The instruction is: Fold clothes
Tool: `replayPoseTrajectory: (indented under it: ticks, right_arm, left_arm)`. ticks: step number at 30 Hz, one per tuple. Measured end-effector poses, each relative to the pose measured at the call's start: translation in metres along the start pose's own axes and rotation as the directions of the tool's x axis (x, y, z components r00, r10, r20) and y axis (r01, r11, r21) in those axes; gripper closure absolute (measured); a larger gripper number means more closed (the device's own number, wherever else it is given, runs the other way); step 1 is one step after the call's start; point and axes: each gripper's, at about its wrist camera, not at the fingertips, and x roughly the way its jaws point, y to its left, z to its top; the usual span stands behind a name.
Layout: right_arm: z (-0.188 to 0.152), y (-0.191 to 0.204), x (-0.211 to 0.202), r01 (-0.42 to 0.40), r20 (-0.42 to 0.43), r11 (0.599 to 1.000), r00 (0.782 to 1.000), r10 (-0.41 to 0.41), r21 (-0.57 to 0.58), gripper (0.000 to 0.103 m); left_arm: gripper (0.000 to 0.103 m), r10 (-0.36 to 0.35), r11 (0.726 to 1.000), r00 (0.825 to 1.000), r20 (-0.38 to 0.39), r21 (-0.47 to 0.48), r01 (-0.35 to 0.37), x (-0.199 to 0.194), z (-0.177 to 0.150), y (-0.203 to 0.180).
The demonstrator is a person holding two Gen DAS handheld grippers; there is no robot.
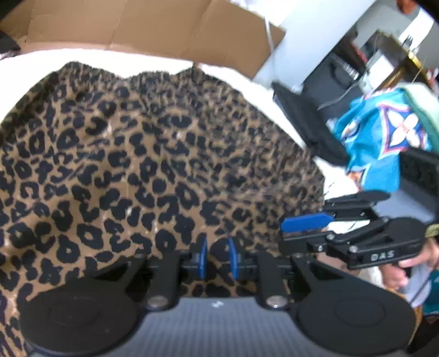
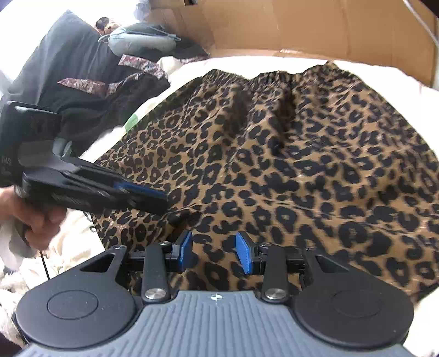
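Observation:
A leopard-print garment (image 1: 142, 153) with a gathered waistband at its far edge lies spread on a white bed (image 1: 153, 59). It also fills the right wrist view (image 2: 288, 170). My left gripper (image 1: 218, 256) hovers over the garment's near edge, its blue pads a small gap apart and nothing between them. My right gripper (image 2: 214, 251) is open and empty over the near edge too. The right gripper shows at the right of the left wrist view (image 1: 304, 229), at the garment's right edge. The left gripper shows in the right wrist view (image 2: 162, 199), low over the garment's left edge.
Flattened cardboard (image 1: 153, 24) stands behind the bed. A blue patterned cloth (image 1: 384, 137) and black items lie to the right. Dark clothes (image 2: 82, 82) and a grey neck pillow (image 2: 140, 38) are piled at the left. A white fluffy blanket (image 2: 68, 247) lies at the near left.

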Motion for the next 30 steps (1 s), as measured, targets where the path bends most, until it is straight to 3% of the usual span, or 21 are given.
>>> replayPoseTrajectory:
  ticks: [2, 6, 13, 17, 23, 25, 27, 30]
  right_arm:
    - [0.001, 0.003, 0.009, 0.014, -0.028, 1.000, 1.000, -0.013, 0.011, 0.061]
    - [0.001, 0.004, 0.015, 0.041, -0.052, 0.999, 0.998, -0.041, -0.009, 0.061]
    - [-0.017, -0.004, 0.031, 0.109, -0.169, 0.993, 0.979, -0.116, -0.054, 0.085]
    - [-0.021, -0.010, 0.027, 0.094, -0.185, 0.994, 0.977, -0.102, -0.051, 0.086]
    - [-0.021, -0.006, 0.026, 0.116, -0.214, 0.987, 0.967, -0.137, -0.108, 0.087]
    - [-0.016, -0.010, 0.020, 0.103, -0.235, 0.993, 0.965, -0.113, -0.053, 0.086]
    - [-0.006, -0.016, 0.007, 0.071, -0.216, 0.997, 0.974, -0.069, 0.002, 0.085]
    - [0.015, -0.024, -0.021, 0.062, -0.118, 0.995, 0.992, -0.054, 0.071, 0.083]
  left_arm:
    - [0.090, 0.015, 1.000, 0.999, -0.031, 0.014, -0.014, 0.004, -0.003, -0.004]
    - [0.090, -0.027, 0.999, 0.997, -0.076, 0.030, 0.029, 0.012, -0.011, -0.007]
    - [0.091, -0.093, 0.994, 0.987, -0.128, 0.045, 0.099, 0.028, -0.029, -0.009]
    - [0.097, -0.142, 0.990, 0.980, -0.141, -0.005, 0.142, 0.030, -0.035, -0.005]
    - [0.097, -0.137, 0.988, 0.979, -0.153, 0.052, 0.147, 0.026, -0.038, -0.015]
    - [0.097, -0.126, 0.986, 0.979, -0.159, 0.086, 0.141, 0.021, -0.033, -0.019]
    - [0.097, -0.103, 0.985, 0.984, -0.145, 0.121, 0.121, 0.010, -0.026, -0.020]
    - [0.095, -0.051, 0.987, 0.992, -0.115, 0.143, 0.067, -0.008, -0.012, -0.016]
